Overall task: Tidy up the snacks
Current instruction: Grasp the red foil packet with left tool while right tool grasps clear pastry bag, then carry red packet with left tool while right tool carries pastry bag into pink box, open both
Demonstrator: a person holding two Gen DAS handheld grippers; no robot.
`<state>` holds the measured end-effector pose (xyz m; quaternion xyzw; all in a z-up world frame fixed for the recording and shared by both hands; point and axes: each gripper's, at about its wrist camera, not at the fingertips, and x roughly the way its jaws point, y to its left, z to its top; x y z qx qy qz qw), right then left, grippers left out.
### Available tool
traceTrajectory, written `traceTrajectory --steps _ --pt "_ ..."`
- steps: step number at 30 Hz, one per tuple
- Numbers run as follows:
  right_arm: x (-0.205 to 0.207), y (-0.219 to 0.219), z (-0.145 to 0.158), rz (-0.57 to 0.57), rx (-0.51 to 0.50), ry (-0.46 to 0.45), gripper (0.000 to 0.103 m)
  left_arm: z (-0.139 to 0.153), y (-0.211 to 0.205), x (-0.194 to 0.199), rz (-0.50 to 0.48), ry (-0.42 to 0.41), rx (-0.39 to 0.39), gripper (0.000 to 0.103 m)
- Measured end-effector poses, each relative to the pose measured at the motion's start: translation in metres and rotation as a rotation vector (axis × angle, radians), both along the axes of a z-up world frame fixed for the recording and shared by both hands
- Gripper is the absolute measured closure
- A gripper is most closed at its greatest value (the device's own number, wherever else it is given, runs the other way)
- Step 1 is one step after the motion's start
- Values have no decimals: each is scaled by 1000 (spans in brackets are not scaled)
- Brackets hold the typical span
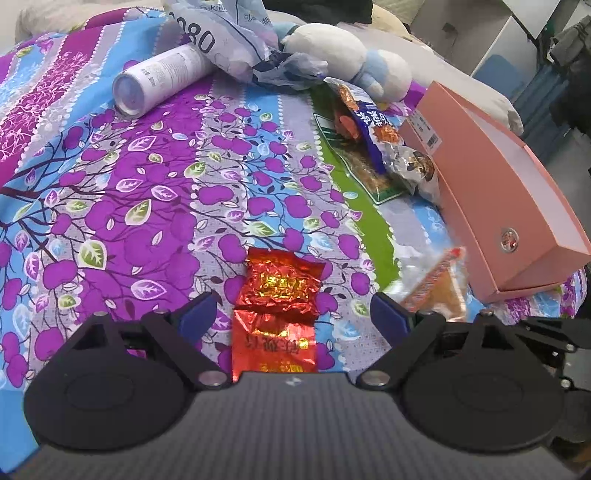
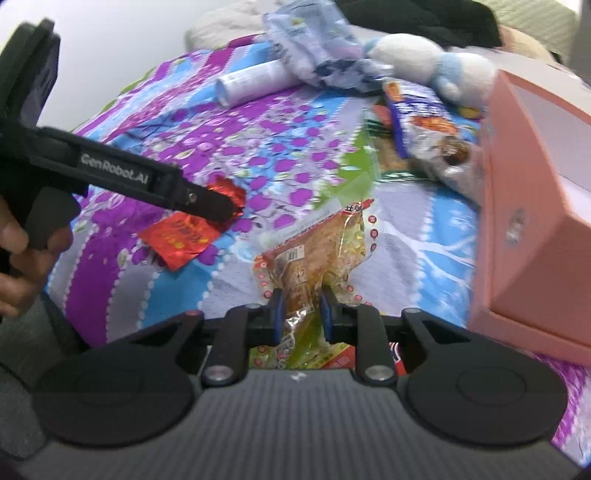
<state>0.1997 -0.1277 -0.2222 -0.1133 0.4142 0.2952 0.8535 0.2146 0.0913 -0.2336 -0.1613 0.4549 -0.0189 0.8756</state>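
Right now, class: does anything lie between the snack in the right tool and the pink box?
Nothing visible does. The right tool is shut on the clear snack pack, and the pink box sits to its right with only bare bedsheet between them. The other snack bags lie farther back.

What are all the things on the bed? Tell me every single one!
red foil packet: 1, shiny red and gold, on the bedsheet between the left gripper's fingers
clear snack pack: 1, orange-yellow, held above the sheet
blue snack bag: 1, blue and silver, against the pink box
green packet: 1, under the blue bag
pink box: 1, open, right side
white tube: 1, lying down, far left
plush toy: 1, white and blue, far end
pale blue bag: 1, crumpled, far end
bedsheet: 1, purple floral
left gripper: open
right gripper: shut on the clear pack
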Motion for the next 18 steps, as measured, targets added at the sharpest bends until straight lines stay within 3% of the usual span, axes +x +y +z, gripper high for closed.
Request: traceTrajectory --steps 4,7,12,18 --pt "0 -13 -2 -86 3 -10 80 -1 -7 5 -9 -13 39 13" --pt "-1 -14 -6 -105 -16 -27 80 -6 -12 13 -12 3 72 20" --pt "0 -20 -11 -159 17 -14 80 -12 -18 17 -3 26 109 45" --pt "-2 -21 1 -171 54 -19 80 1 -21 10 9 7 101 45"
